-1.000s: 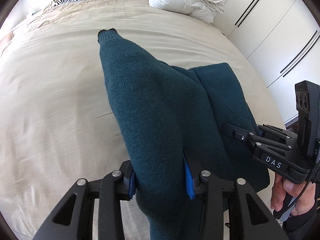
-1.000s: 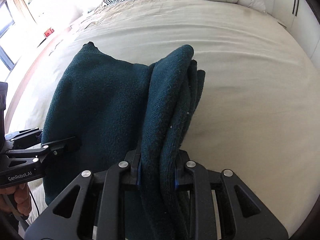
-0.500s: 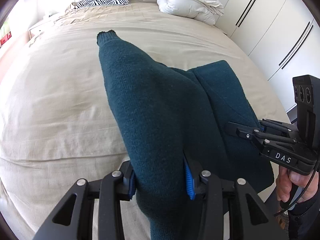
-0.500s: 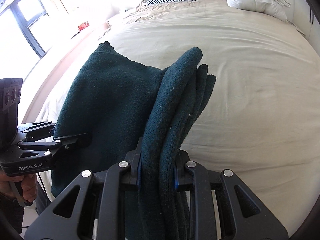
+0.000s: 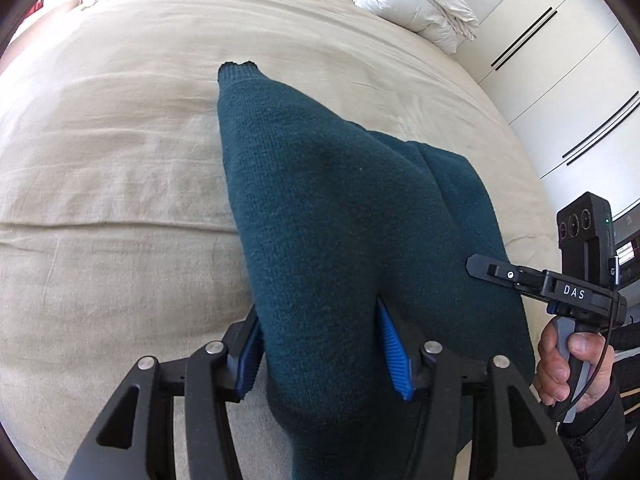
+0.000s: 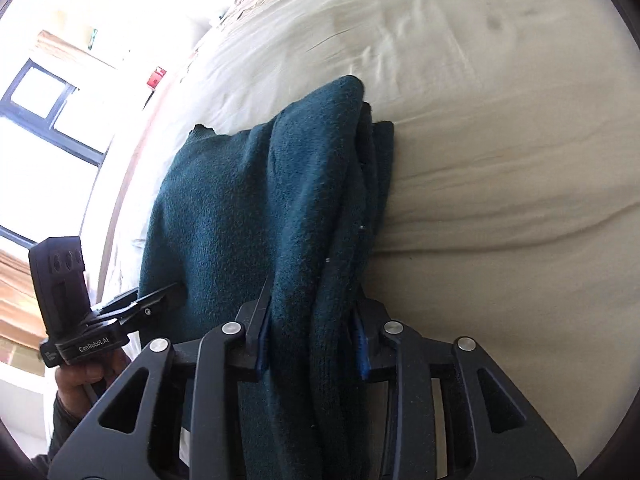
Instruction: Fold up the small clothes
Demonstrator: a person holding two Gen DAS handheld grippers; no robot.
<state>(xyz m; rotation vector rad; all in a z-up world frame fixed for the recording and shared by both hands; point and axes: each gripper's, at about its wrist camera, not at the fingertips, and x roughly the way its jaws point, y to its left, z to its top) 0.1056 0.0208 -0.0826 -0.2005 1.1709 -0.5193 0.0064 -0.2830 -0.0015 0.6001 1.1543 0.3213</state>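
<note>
1. In the left wrist view the dark teal sweater (image 5: 352, 216) runs lengthwise from the bottom centre of the frame up to a narrow ribbed end at upper centre, its long axis tipped slightly left. It lies on the beige bedspread (image 5: 112, 168).
2. The left gripper (image 5: 324, 354) rises from the bottom centre, pointing steeply down at the bed. Its jaws have just been opening; a thick fold of the sweater is between the blue pads (image 5: 394, 354), which still touch it on both sides.
3. At the right edge, a hand (image 5: 568, 364) in a dark sleeve holds the right gripper's handle.
4. In the right wrist view the sweater (image 6: 256, 208) runs from bottom centre up to upper centre, bunched in several layers along its right edge.
5. The right gripper (image 6: 312, 344) has also just been opening; the layered edge is between its jaws, and whether the pads still press it I cannot tell.
6. No containers are in view.
</note>
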